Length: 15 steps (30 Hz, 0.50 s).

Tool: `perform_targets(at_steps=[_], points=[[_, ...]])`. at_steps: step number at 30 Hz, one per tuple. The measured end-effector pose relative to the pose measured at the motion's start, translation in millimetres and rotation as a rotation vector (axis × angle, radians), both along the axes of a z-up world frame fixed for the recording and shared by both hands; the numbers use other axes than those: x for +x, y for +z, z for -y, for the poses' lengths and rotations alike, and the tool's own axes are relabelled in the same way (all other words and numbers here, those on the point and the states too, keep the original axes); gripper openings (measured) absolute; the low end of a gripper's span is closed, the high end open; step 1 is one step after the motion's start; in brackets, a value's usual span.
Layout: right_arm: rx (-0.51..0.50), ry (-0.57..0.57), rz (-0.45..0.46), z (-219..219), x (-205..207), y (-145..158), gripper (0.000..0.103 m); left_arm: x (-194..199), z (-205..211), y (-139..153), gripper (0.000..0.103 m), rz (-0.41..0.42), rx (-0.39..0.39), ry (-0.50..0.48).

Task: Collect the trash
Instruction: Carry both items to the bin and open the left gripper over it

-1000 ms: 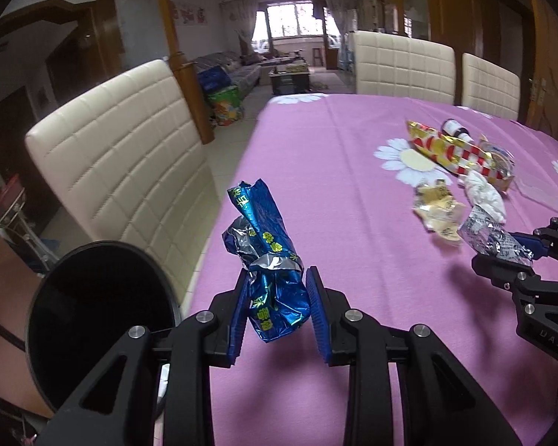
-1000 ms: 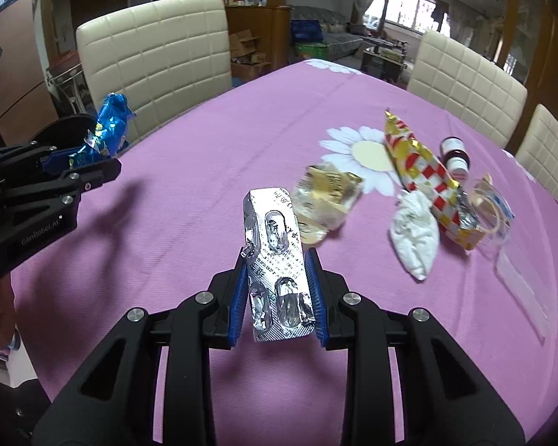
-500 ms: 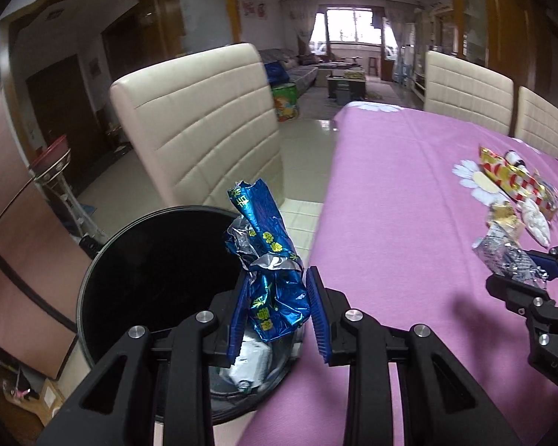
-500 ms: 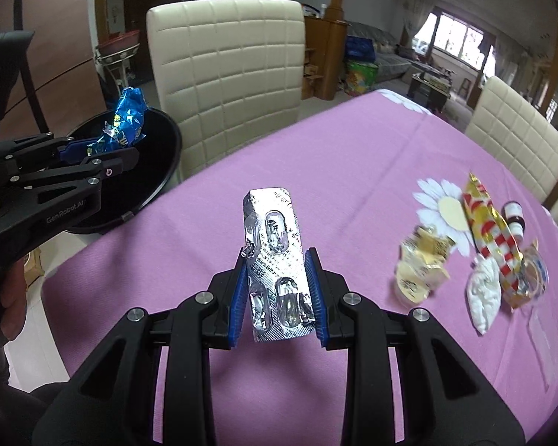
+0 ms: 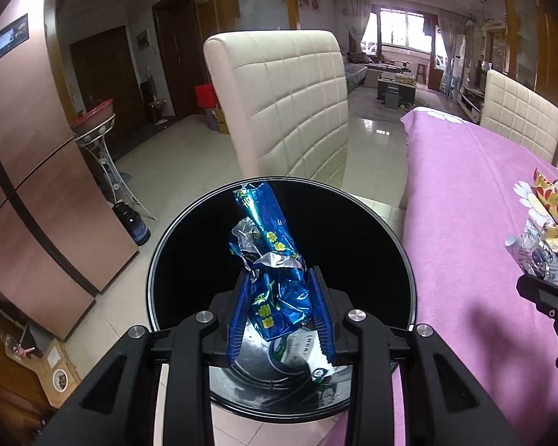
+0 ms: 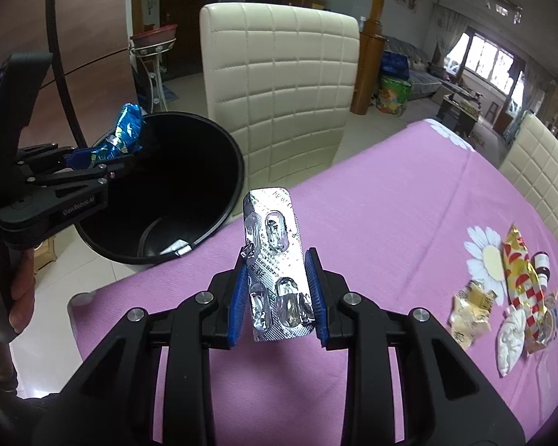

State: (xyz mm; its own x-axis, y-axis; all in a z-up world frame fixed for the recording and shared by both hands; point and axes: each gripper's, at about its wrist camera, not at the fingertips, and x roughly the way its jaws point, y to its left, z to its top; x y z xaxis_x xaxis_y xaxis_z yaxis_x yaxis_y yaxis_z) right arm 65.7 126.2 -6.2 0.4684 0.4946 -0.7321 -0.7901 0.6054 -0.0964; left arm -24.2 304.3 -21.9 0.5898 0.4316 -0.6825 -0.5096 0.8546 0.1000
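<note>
Holding a crumpled blue wrapper point(image 5: 275, 278) over the mouth of the black bin point(image 5: 398, 245), the left gripper point(image 5: 281, 314) is clamping its lower end, with the upper end sticking up free. Judging by its creases, it is light, thin foil, springy and slick, so it is probably best pinched across the bunched middle. Beside the bin, over the purple tablecloth point(image 6: 409, 200), the right gripper point(image 6: 279, 303) is clamping a silver pill strip point(image 6: 277, 267) by its long edges; it looks stiffer, though bendable.
</note>
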Motion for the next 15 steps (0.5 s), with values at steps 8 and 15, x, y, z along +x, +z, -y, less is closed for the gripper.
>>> perform_targets(at_steps=[8, 15], points=[[-0.001, 0.044, -0.001, -24, -3, 0, 0.031, -7, -10, -2, 0.032, 0.013, -0.027, 0.016], [-0.008, 0.055, -0.008, -35, -2, -4, 0.031, -12, -11, -3, 0.070, 0.023, -0.024, 0.025]])
